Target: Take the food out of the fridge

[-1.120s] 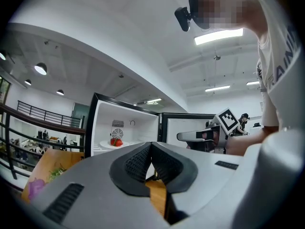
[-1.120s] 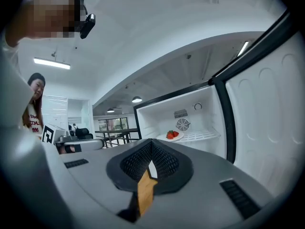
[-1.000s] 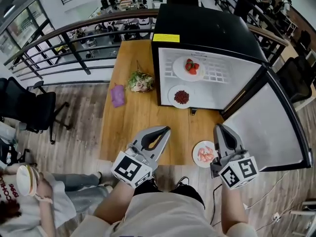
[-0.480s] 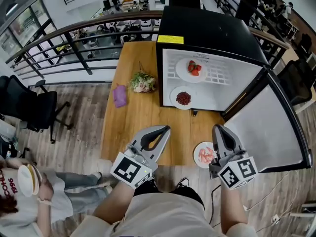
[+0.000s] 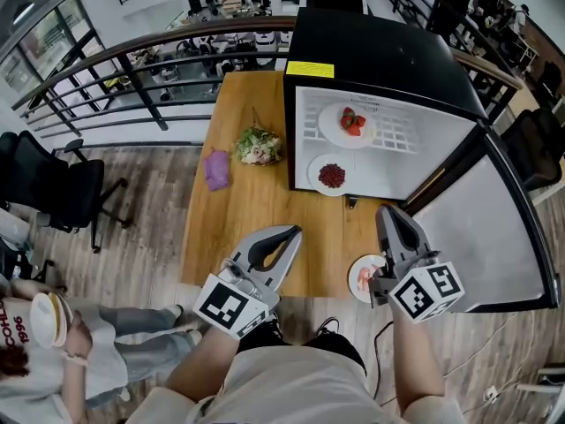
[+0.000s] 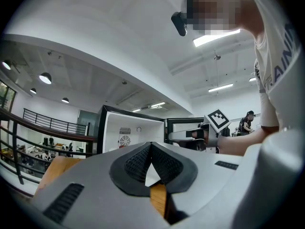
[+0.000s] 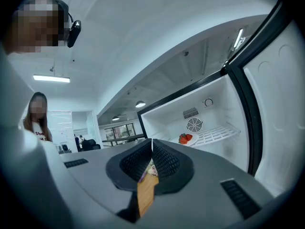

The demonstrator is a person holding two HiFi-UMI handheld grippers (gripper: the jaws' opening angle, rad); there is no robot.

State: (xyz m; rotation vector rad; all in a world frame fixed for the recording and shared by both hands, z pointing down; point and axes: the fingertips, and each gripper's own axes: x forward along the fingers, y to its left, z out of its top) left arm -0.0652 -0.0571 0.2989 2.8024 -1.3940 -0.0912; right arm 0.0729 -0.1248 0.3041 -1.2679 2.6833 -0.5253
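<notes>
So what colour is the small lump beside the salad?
Purple; the lump shows best in the head view, beside the salad.

The fridge (image 5: 380, 56), black outside and white inside, occupies the upper right of the head view, with its door (image 5: 494, 228) swung open. Inside, a white plate of strawberries (image 5: 350, 122) rests on the wire shelf (image 5: 397, 132). A plate of dark red pieces (image 5: 331, 176) lies below it. A plate of pink food (image 5: 360, 278) lies outside the fridge, at the near edge of the table (image 5: 256, 219).

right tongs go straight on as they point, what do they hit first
Probably the fridge interior near its left wall; the strawberries lie right of that line. Depth is unclear.
</notes>
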